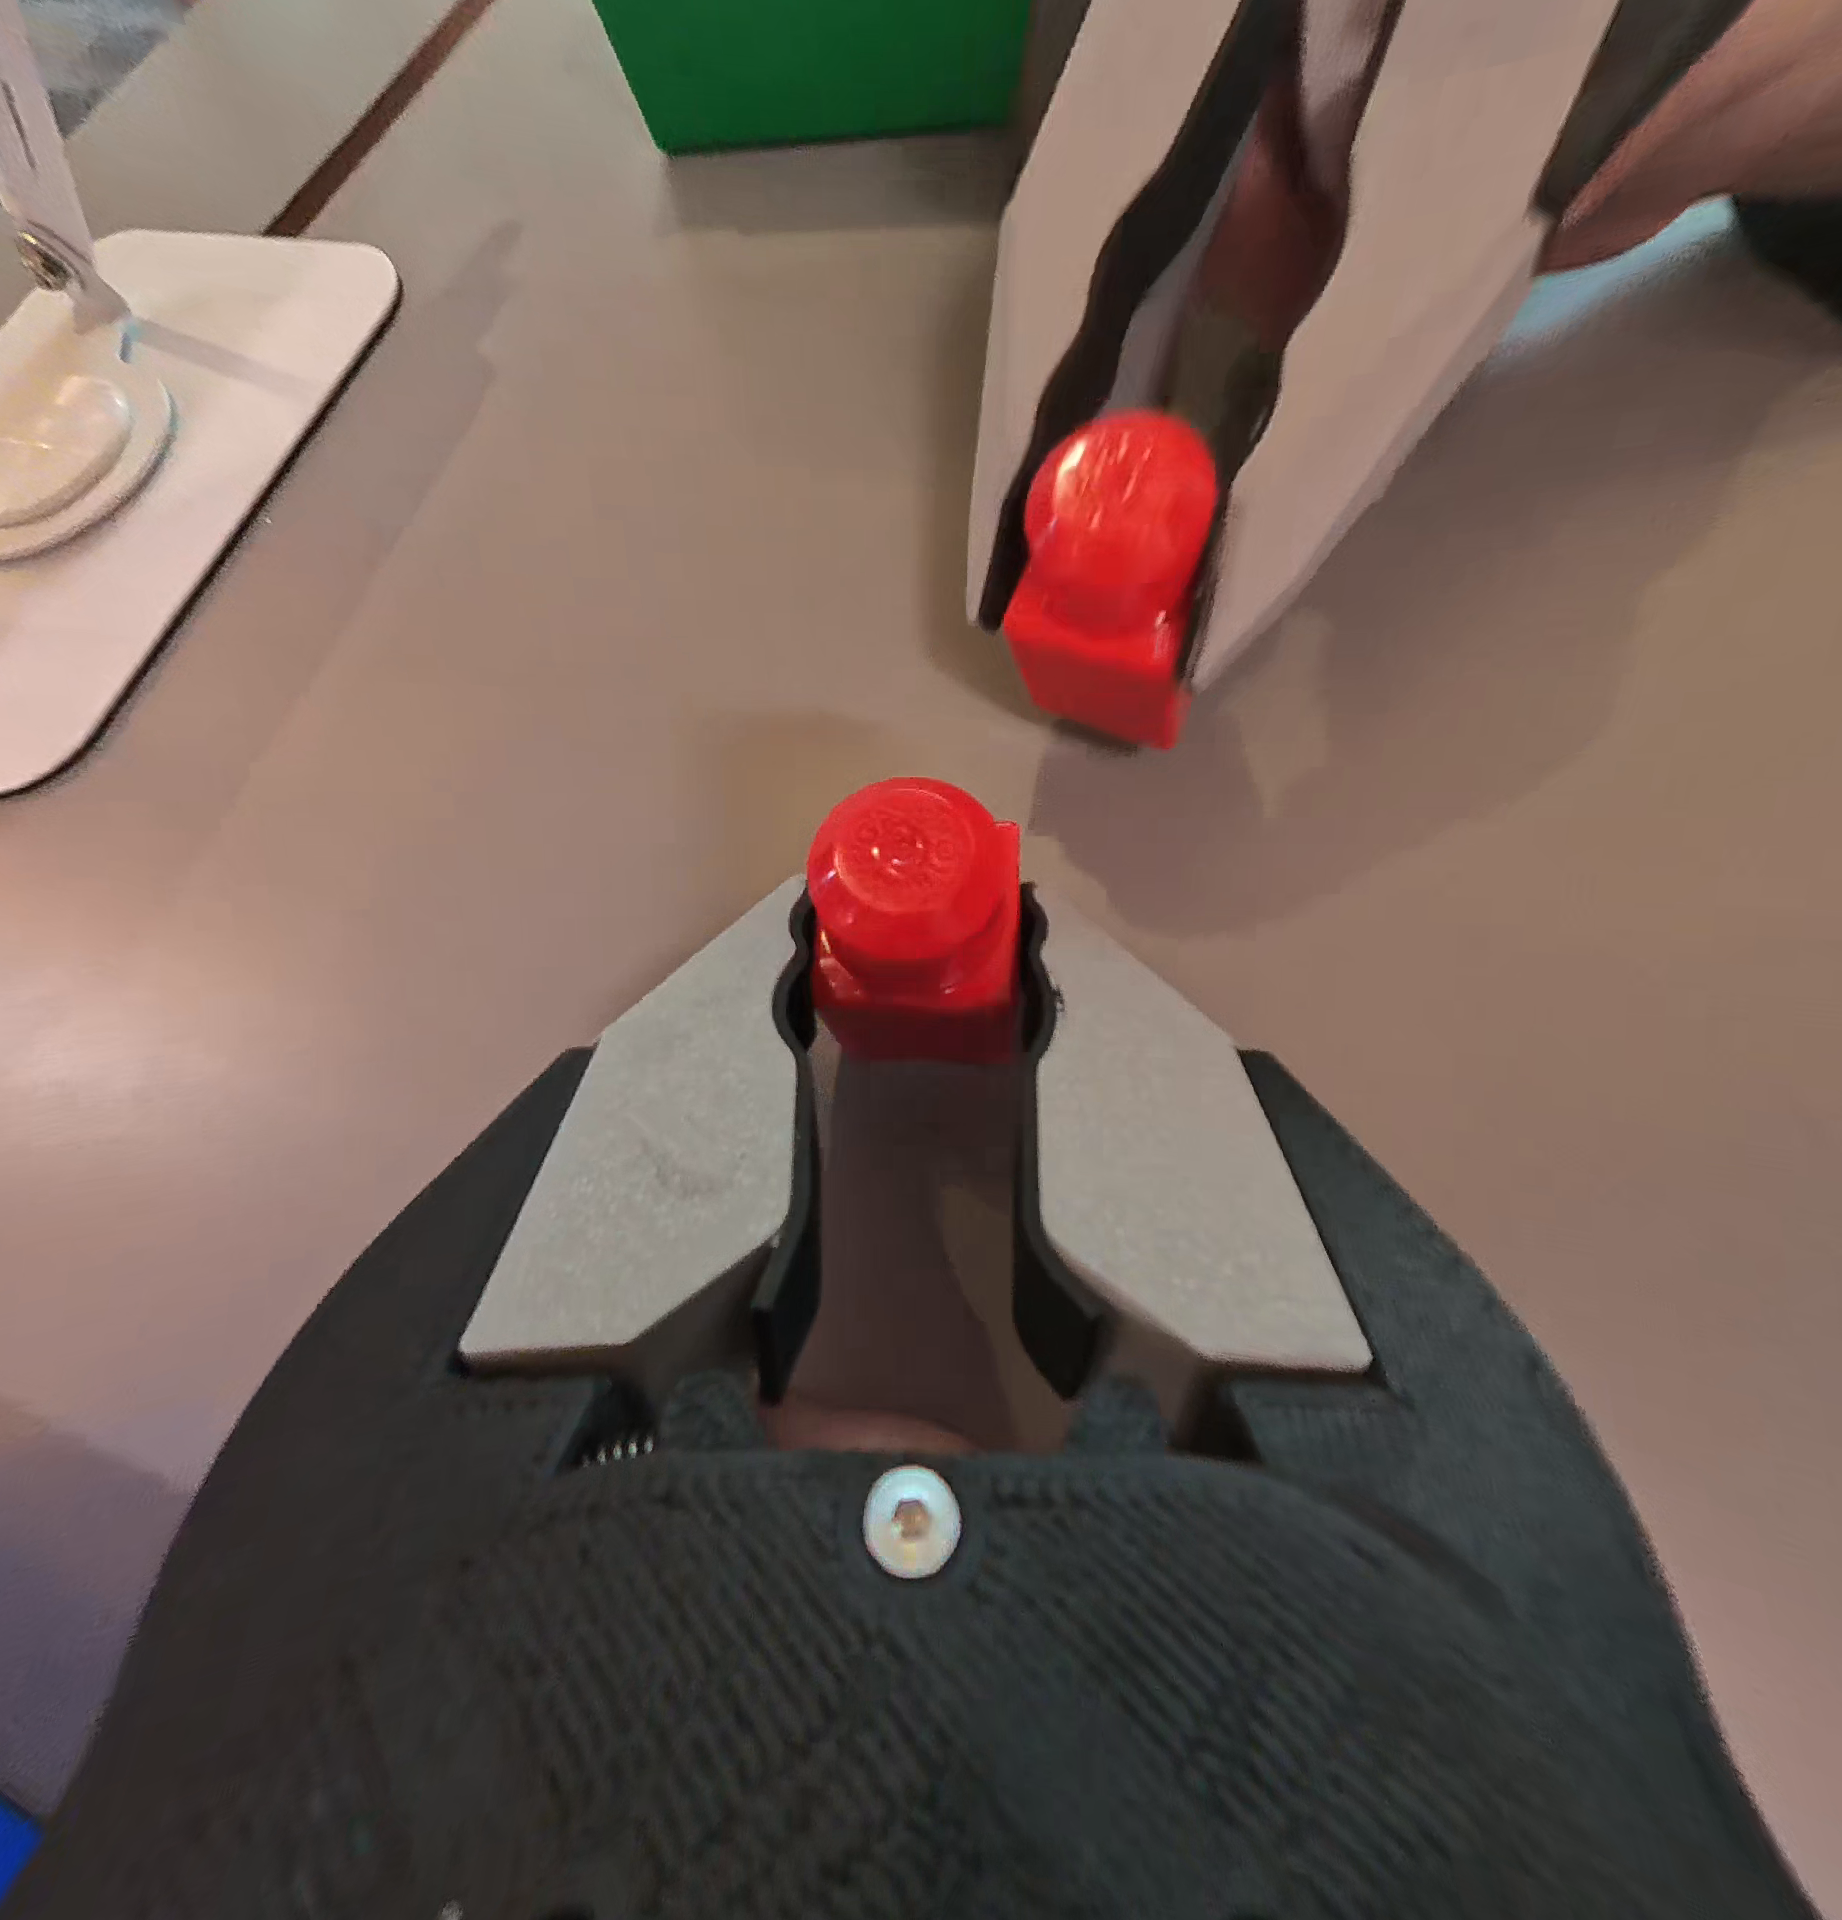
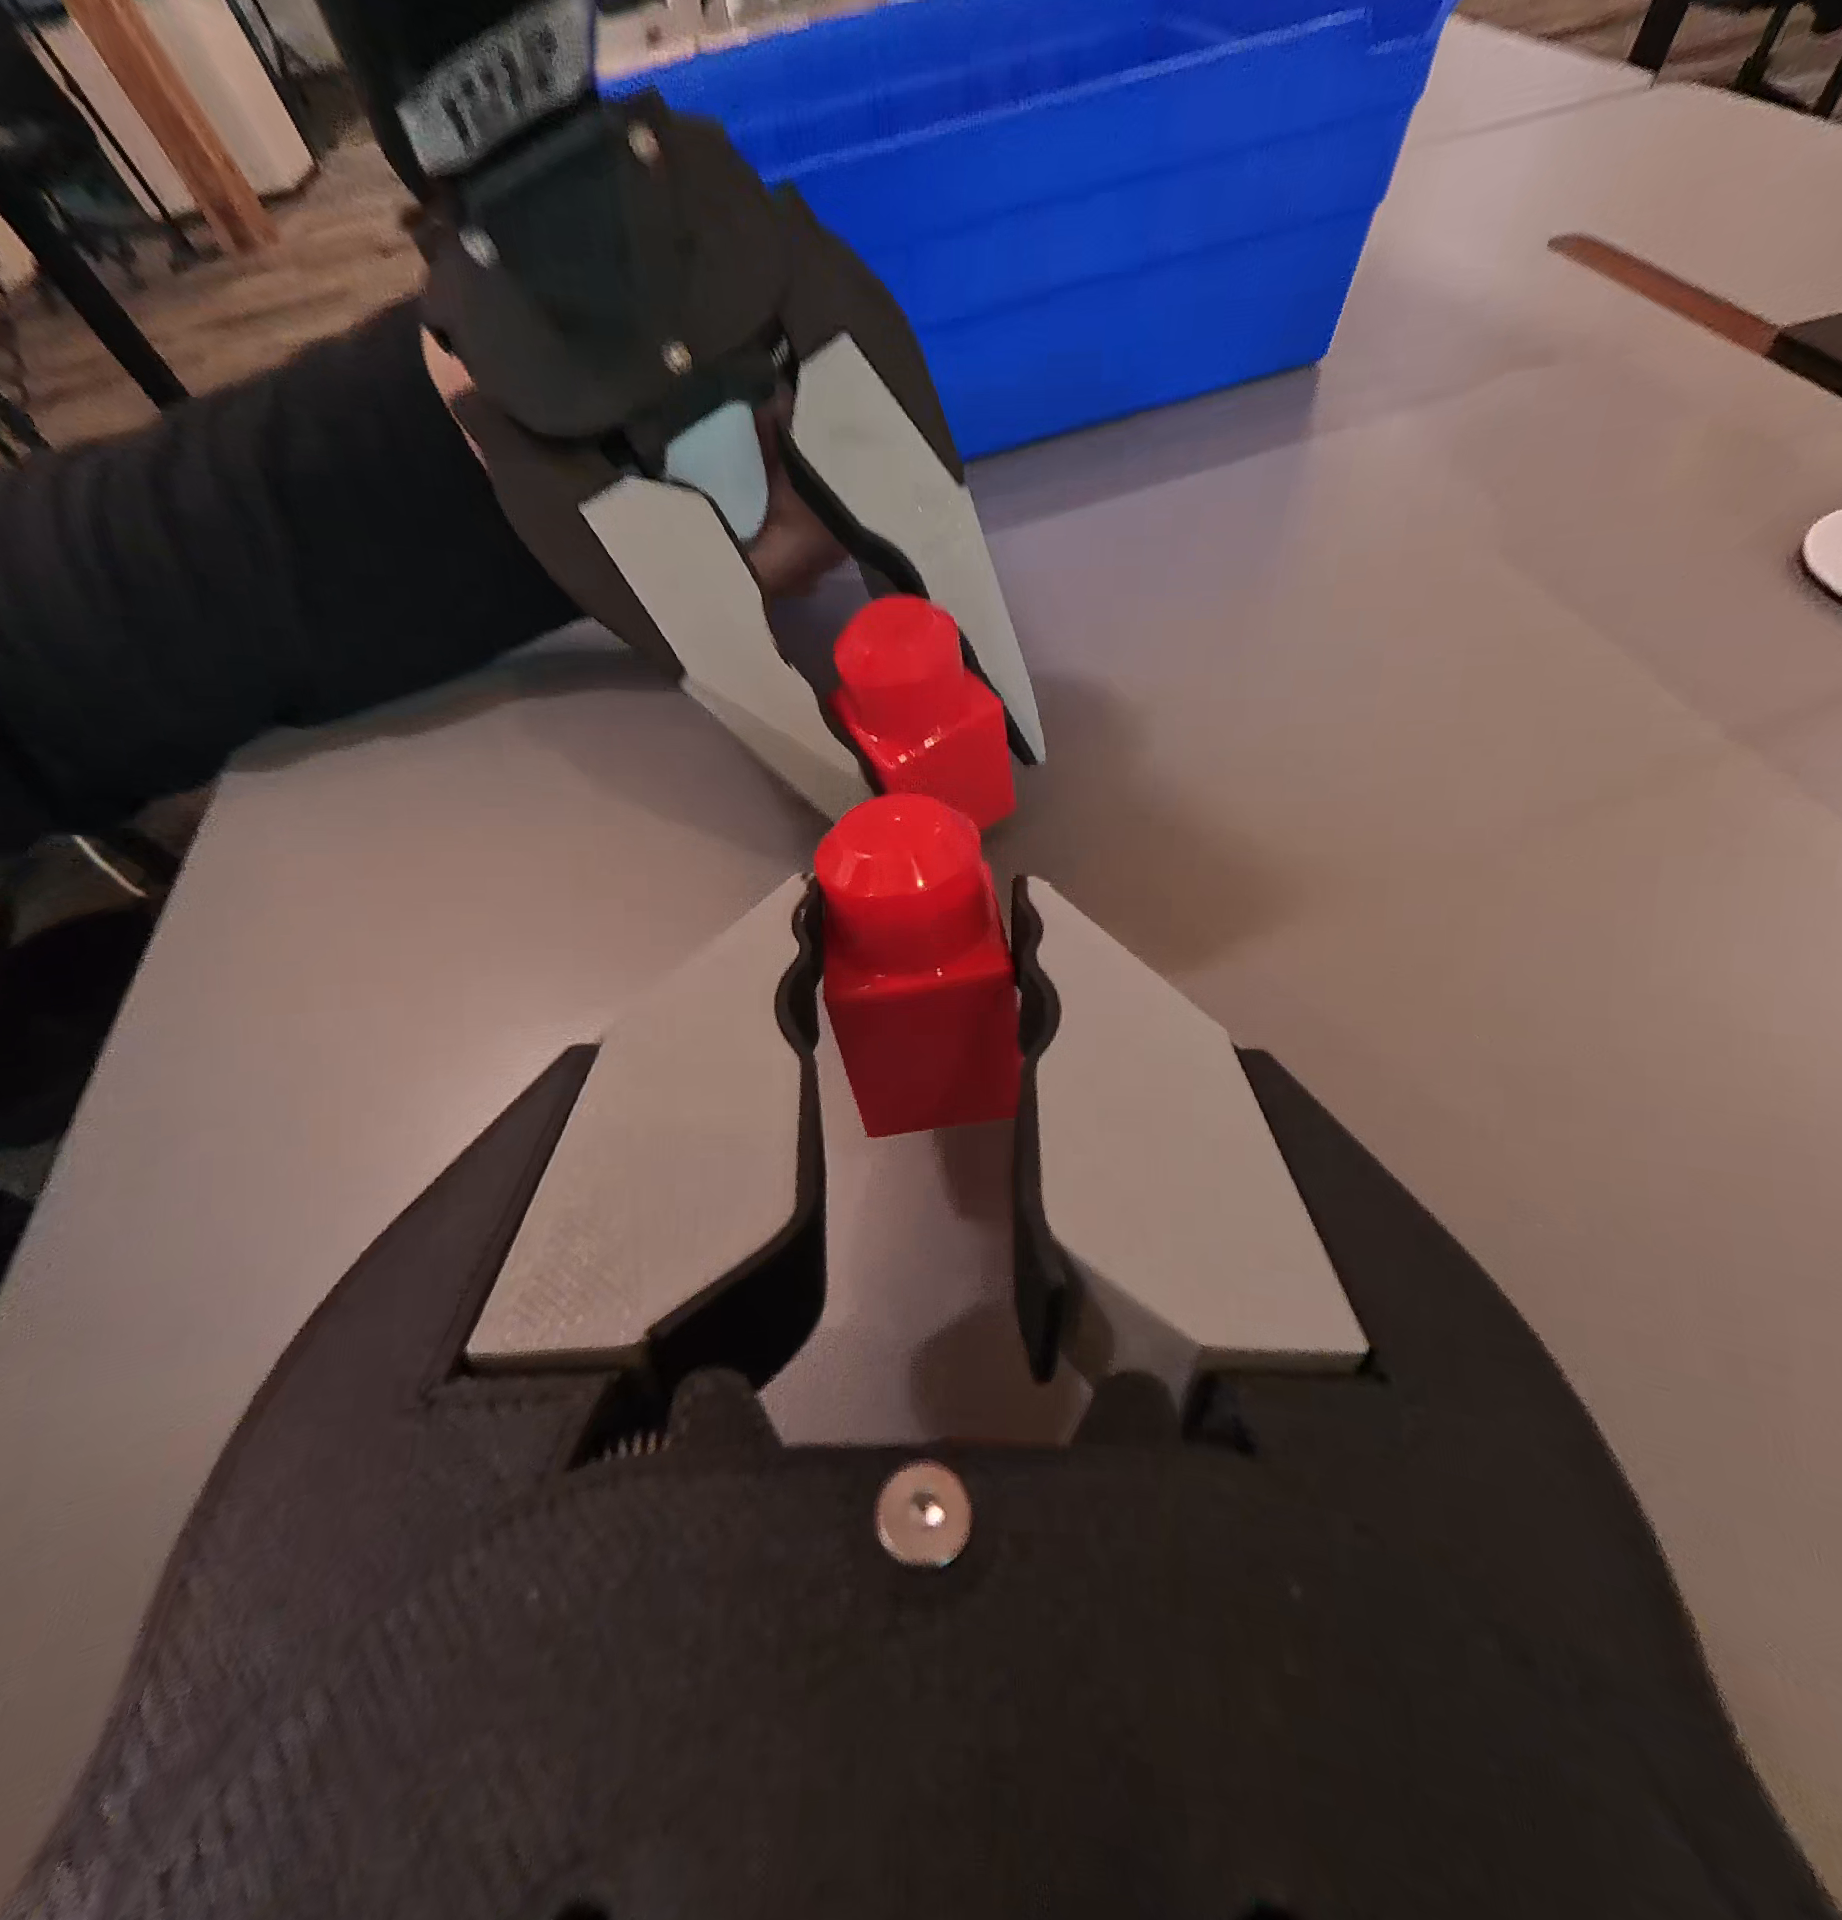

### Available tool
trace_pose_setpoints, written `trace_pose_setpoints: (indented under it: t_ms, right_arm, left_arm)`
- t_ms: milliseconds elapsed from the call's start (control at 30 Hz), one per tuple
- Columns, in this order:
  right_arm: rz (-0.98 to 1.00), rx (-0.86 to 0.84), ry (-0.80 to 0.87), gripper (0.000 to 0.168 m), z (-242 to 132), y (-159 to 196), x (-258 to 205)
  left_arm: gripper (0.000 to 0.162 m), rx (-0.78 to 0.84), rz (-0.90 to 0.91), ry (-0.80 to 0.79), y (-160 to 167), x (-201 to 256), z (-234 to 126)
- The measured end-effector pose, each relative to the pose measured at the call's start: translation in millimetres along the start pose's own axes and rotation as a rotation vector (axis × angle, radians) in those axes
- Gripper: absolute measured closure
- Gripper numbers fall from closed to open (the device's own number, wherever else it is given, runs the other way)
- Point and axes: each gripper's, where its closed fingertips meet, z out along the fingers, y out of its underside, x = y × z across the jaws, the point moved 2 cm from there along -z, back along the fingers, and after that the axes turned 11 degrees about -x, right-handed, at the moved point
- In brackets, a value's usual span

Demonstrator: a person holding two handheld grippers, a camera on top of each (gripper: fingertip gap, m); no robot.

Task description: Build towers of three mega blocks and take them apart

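Two red single-stud blocks, one per gripper. In the left wrist view, the left block (image 1: 912,935) sits at frame centre, pinched between the tips of the left gripper (image 1: 915,961), stud up and leaning toward the camera; fingers pressed onto its side faces. The right block (image 1: 1109,582) is upper right of centre in that view, clamped by the right gripper (image 1: 1099,623), which comes down from the top of the frame; slightly blurred, bottom edge close over the table (image 1: 481,831), contact unclear.

In the right wrist view the same right block sits at centre, squeezed at its upper body so the open underside hangs free below the tips. Probably on purpose: a free underside can seat onto a stud. The left block is just beyond it, above centre, upright, stud clear; the two blocks look near each other, not joined. Whether it rests on the table I cannot tell.

Judgement: stacking step, or just pulled apart; the frames do not settle which. No third block in view.

Outward: blue bin (image 2: 1052,208) at top of the right wrist view, green box (image 1: 813,73) at top of the left wrist view, white stand base (image 1: 169,447) at upper left there, a dark sleeve (image 2: 200,571) at left behind the left gripper.
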Motion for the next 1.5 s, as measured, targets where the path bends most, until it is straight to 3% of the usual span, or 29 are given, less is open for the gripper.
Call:
trace_pose_setpoints:
  t_ms: [167, 367, 567, 700, 1000, 1100, 1300, 1367, 1500]
  right_arm:
    - [-0.010, -0.094, 0.009, 0.135, 14.5, 5.2, 2.4]
    - [-0.041, -0.105, 0.016, 0.120, 12.0, 8.9, -1.2]
    - [-0.066, 0.181, -0.033, 0.116, -33.7, -25.5, -13.1]
    - [-0.071, 0.304, -0.131, 0.118, -49.4, -46.0, -33.7]
    - [-0.171, 0.185, -0.066, 0.130, -18.8, -43.8, -54.4]
    - [-0.183, 0.202, -0.061, 0.143, -19.9, -45.0, -56.0]
    - [-0.133, 0.287, -0.076, 0.144, -34.1, -52.8, -53.3]
    - [-0.096, 0.318, -0.094, 0.143, -39.8, -54.3, -49.4]
    - [-0.091, 0.338, -0.104, 0.144, -45.2, -52.9, -47.3]
  left_arm:
    - [0.127, 0.085, -0.035, 0.014, -9.7, -3.7, -12.9]
    - [0.127, 0.249, -0.055, 0.134, -31.9, 10.2, -30.2]
    - [0.127, 0.282, 0.055, 0.169, -42.0, 32.0, -34.7]
    - [0.127, 0.248, 0.131, 0.155, -48.0, 49.0, -30.9]
    - [0.127, 0.211, 0.161, 0.139, -53.8, 60.7, -28.0]
    - [0.127, 0.216, 0.158, 0.125, -54.8, 59.1, -28.7]
    - [0.115, 0.225, 0.126, 0.094, -54.2, 53.0, -25.3]
    - [0.125, 0.233, 0.128, 0.094, -55.7, 53.6, -22.7]
    - [0.126, 0.256, 0.117, 0.122, -60.7, 57.0, -21.4]
